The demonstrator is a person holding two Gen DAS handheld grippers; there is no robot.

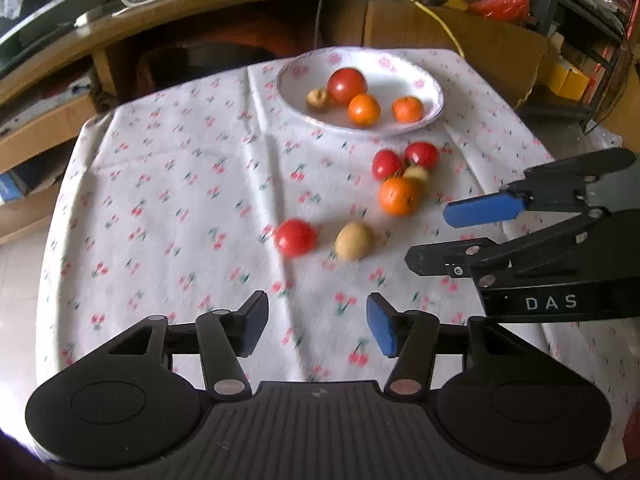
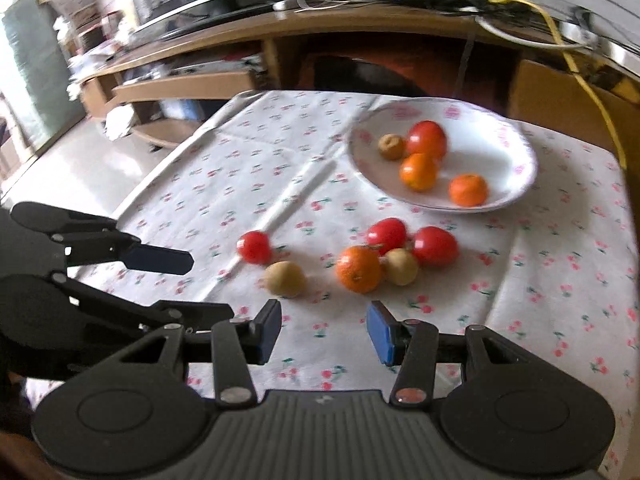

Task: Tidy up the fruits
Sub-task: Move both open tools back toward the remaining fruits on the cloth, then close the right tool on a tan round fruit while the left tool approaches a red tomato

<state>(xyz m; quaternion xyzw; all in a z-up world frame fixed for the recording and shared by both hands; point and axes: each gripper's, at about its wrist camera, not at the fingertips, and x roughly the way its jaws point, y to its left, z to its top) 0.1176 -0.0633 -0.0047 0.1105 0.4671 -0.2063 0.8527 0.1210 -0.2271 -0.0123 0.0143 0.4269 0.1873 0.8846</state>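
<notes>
White, pink-flowered china plate [image 1: 434, 92] holds one red tomato [image 1: 346, 85], two oranges and a small brown fruit, perhaps a kiwi. Nearer than the plate, six loose fruits lie on the cherry-print cloth [image 1: 168, 208]. Nearer still, left gripper [image 1: 317, 326] and right gripper [image 2: 323, 330] hover, jaws apart, empty.

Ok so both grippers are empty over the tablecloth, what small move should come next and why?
Probably ease the left gripper forward and down onto the nearest red fruit. Its jaws stand open and empty, that fruit lies apart from the loose cluster, and the plate already holds four fruits, so loose ones likely go there. The right gripper could take the brown fruit beside it.
</notes>
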